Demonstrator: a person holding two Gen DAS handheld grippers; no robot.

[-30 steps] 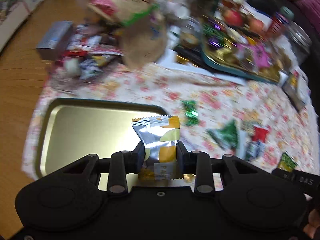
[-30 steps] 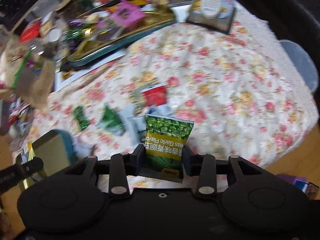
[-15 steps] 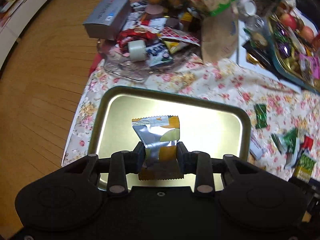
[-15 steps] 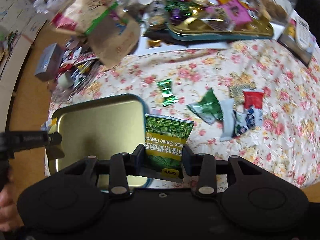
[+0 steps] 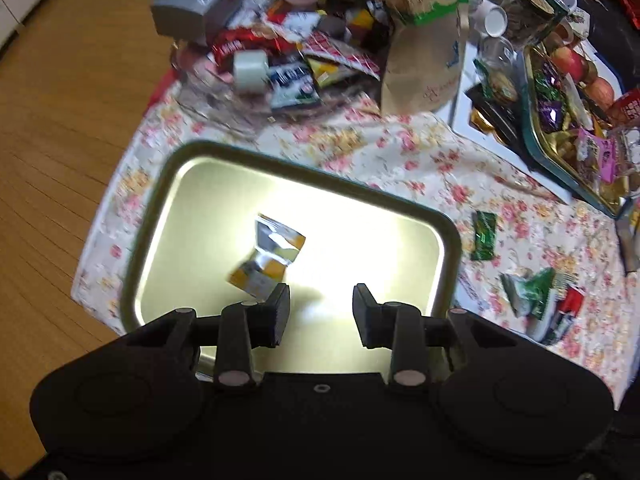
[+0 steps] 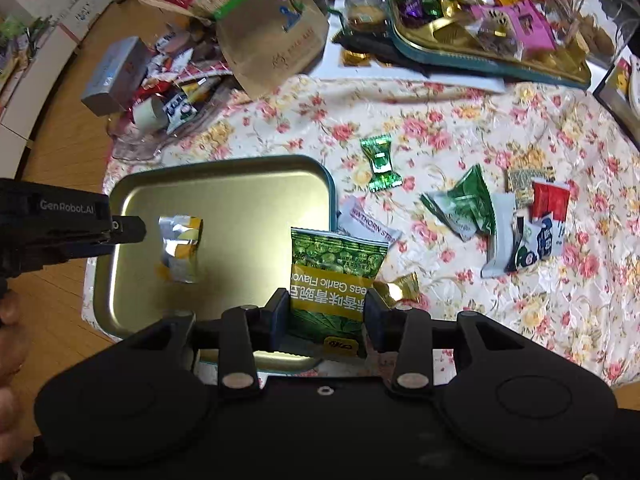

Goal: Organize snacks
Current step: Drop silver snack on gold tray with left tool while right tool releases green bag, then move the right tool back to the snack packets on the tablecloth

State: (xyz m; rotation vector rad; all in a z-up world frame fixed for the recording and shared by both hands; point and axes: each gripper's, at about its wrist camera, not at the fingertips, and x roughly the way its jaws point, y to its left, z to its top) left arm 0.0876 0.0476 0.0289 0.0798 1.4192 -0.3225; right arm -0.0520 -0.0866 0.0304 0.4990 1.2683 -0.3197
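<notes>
While the left gripper point(image 5: 321, 312) hangs over the gold tray point(image 5: 448, 236), its jaws are apart and nothing sits between them; a silver-and-yellow packet point(image 5: 267, 257) is inside the tray. Beyond the tray, a cluttered glass dish point(image 5: 208, 92) holds wrappers. From the right wrist, the right gripper point(image 6: 326, 314) is clamped on a green pea packet point(image 6: 334, 276) at the tray's edge, and loose sweets point(image 6: 380, 164) beside the tray show fully.

Warm honey-coloured wooden plank floor point(image 5: 60, 128) runs along the left, and a cream tablecloth printed with pink and yellow roses point(image 6: 460, 128) drapes over the table's edge above it. White cabinet fronts point(image 6: 24, 112) line the far side; light is soft, indoor.
</notes>
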